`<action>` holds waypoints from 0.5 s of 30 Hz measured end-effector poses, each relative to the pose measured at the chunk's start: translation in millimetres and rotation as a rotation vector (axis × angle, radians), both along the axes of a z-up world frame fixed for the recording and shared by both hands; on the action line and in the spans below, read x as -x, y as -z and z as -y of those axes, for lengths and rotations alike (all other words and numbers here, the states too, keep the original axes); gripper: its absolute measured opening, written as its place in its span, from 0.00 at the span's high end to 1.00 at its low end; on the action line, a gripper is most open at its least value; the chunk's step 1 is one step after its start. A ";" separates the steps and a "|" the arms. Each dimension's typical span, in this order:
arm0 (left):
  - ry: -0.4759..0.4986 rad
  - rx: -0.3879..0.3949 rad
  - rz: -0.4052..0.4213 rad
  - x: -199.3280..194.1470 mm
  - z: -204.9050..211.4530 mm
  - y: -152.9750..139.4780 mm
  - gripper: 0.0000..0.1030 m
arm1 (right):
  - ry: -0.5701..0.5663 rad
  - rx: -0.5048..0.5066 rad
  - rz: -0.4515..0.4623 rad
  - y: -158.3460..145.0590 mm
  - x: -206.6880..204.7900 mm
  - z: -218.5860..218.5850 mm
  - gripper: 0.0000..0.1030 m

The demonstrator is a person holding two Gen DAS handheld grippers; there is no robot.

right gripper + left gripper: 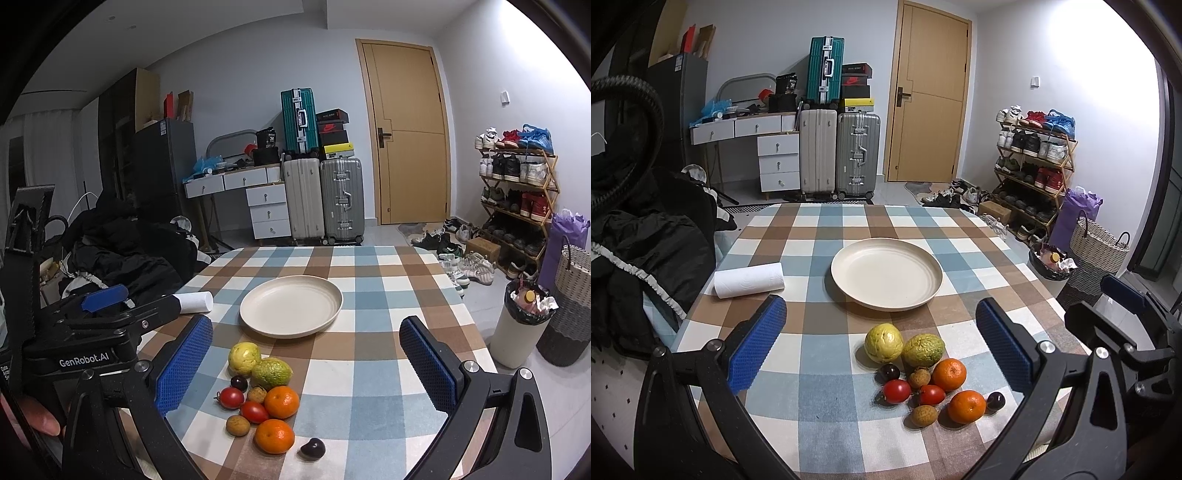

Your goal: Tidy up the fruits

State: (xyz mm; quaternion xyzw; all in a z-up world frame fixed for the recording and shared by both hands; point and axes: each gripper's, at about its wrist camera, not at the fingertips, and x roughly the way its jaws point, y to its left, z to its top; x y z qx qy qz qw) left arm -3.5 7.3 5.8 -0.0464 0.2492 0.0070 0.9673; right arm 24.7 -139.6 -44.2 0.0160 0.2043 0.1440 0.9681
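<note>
Left wrist view: both claws (pixel 881 338) (pixel 306 363) gape level above fruits (pixel 923 373).

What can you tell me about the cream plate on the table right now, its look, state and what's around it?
The plate is round, cream-coloured and matte, with a low raised rim marked by faint concentric ridges; the material may be plastic or fibre. It sits flat and upright on the checked tablecloth, near the middle of the table, and holds nothing. Nothing touches it: the paper towel roll lies apart to its left, and the fruit pile sits on the cloth on its near side, with a gap between.
</note>
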 end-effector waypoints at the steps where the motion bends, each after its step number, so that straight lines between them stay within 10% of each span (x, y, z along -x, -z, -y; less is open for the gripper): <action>1: 0.000 0.000 0.000 0.0 0.2 0.2 0.00 | -0.003 0.000 0.000 -0.4 0.1 0.1 0.00; 15: 0.008 0.000 0.000 1.1 3.4 1.9 0.00 | -0.010 -0.002 0.003 -1.2 1.7 0.1 0.00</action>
